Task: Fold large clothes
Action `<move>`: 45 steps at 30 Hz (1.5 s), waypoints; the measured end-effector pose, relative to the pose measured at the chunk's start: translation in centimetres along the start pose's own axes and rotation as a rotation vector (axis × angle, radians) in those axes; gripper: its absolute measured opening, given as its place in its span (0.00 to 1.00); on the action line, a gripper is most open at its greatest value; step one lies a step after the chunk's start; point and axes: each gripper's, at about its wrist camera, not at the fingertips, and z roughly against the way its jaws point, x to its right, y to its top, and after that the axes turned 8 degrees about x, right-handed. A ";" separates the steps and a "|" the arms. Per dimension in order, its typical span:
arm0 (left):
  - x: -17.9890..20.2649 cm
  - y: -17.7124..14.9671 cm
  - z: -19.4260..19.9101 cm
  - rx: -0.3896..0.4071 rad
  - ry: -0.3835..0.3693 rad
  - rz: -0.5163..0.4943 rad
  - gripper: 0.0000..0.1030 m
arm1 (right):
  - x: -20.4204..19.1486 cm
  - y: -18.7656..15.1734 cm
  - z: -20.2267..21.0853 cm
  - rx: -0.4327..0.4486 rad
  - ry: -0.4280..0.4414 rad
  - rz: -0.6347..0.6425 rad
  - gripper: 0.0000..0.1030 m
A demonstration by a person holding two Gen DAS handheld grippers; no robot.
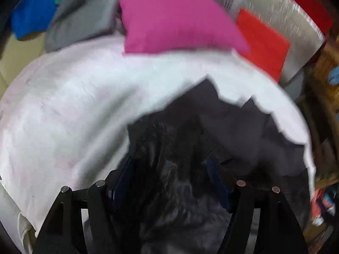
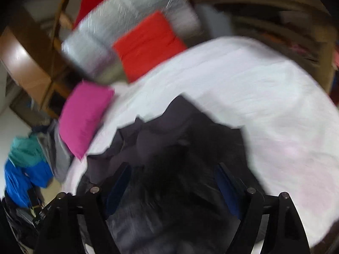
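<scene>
Both frames are motion-blurred, so fine detail is not readable.

Left gripper (image 1: 169, 182): jaws are standing spread. The dark garment (image 1: 211, 131) is lying under and ahead of the tips, bunched in folds. Dark cloth is showing in the gap between the blue pads (image 1: 122, 182), but the pads are not pressing on it as far as the blur lets me tell. Nothing is being pinched.

Right gripper (image 2: 173, 182): jaws are also standing wide apart, with the same dark garment (image 2: 173, 135) heaped directly below and ahead of the tips. The blue pads (image 2: 226, 186) are sitting clear on either side of the cloth, with no grip.

The garment is lying crumpled on a white sheet (image 1: 74, 105) that is covering the surface in front of both grippers (image 2: 264, 89).

Beyond the garment, on the far side of the sheet from the left gripper, a pink cushion (image 1: 175, 17) is sitting with a red cushion (image 1: 262, 42) just right of it. In the right wrist view the pink cushion (image 2: 84, 116) is lying ahead-left and the red cushion (image 2: 148, 42) is ahead.

Far left of the left gripper, a pile of grey, blue and teal clothes (image 1: 70, 21) is lying next to the pink cushion; the same pile (image 2: 31, 165) is showing at the left edge for the right gripper.
</scene>
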 end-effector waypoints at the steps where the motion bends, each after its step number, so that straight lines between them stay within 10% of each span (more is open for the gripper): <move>1: 0.3 -0.3 -1.2 -0.002 0.031 -0.018 0.70 | -0.6 -0.1 -1.3 -0.017 -0.017 0.019 0.81; 9: 1.1 1.1 -4.7 -0.004 0.107 -0.080 0.72 | -4.3 -1.6 -11.5 -0.120 -0.193 0.279 0.80; 11: 1.2 1.5 -5.5 -0.014 0.107 -0.075 0.74 | -5.7 -1.6 -12.1 -0.112 -0.227 0.379 0.47; 14: 1.3 2.2 -5.4 -0.006 0.097 -0.054 0.74 | -6.5 -0.8 -10.9 -0.040 -0.239 0.416 0.23; 18: 1.7 3.2 -5.4 0.057 0.067 -0.018 0.73 | -5.4 1.6 -9.1 0.113 -0.207 0.314 0.22; 25: 1.8 3.2 -6.8 0.060 0.090 -0.018 0.74 | 0.1 2.9 -12.5 0.052 -0.103 0.067 0.26; 29: 0.8 3.8 -5.9 0.075 0.063 0.010 0.73 | 2.3 4.7 -8.6 0.152 -0.033 -0.038 0.77; 39: -2.1 5.2 -3.4 0.103 0.070 -0.013 0.73 | 7.3 4.9 -9.0 0.070 -0.114 -0.048 0.69; 41: -2.8 4.9 -4.2 0.054 0.071 -0.001 0.73 | 6.4 3.9 -11.2 0.004 -0.156 0.014 0.43; 45: -3.8 4.6 -5.8 -0.004 0.056 0.041 0.74 | 4.0 3.4 -10.5 0.070 -0.229 0.109 0.24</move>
